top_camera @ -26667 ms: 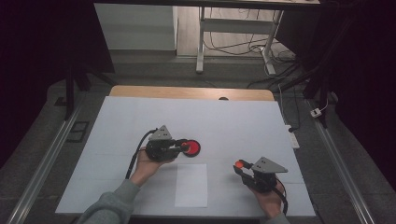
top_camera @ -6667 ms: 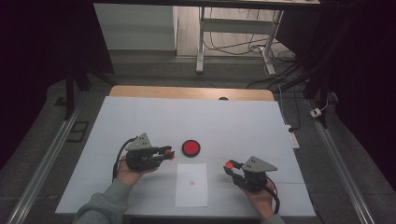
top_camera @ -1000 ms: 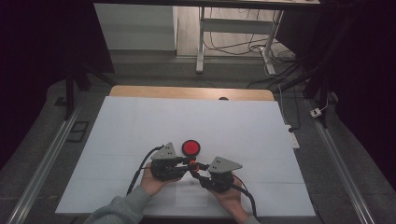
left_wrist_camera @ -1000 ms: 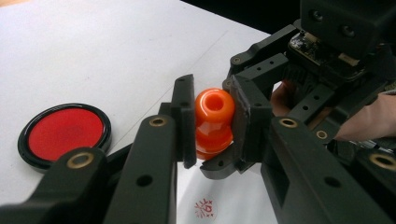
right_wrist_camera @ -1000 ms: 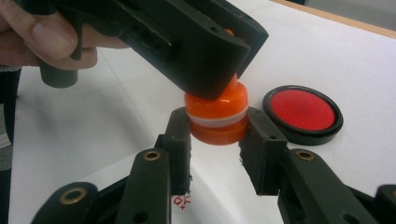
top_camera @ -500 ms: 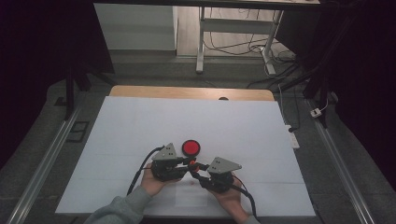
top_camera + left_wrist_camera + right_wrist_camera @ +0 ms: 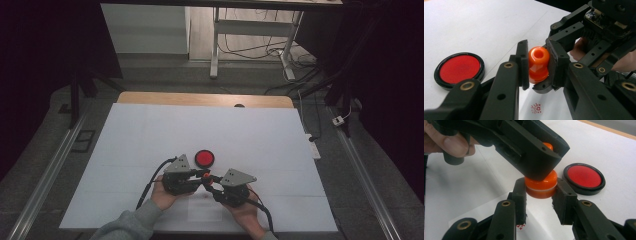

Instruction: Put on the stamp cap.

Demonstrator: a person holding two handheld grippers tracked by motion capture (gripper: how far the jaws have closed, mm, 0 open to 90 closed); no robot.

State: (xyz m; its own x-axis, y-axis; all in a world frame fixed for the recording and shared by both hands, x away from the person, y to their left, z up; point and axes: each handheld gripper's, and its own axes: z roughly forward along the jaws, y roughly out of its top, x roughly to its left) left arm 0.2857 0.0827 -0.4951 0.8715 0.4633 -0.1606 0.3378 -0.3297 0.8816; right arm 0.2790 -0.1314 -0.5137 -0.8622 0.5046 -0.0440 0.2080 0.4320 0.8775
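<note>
Left tool [image 7: 537, 67] and right tool [image 7: 539, 202] both clamp orange stamp [image 7: 538, 63]; red ink pad [image 7: 459, 68] beside.

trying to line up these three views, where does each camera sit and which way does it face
High view: sits above the person's side, looks forward and down on the table; both forearms and hands show, left gripper, right gripper.
Left gripper view: rides on the left gripper, looks along its fingers shut on the top of the orange stamp; the other hand shows beyond.
Right gripper view: rides on the right gripper, faces the stamp's base; a thumb shows at top left.
Shared: the stamp and the red ink pad.
</note>
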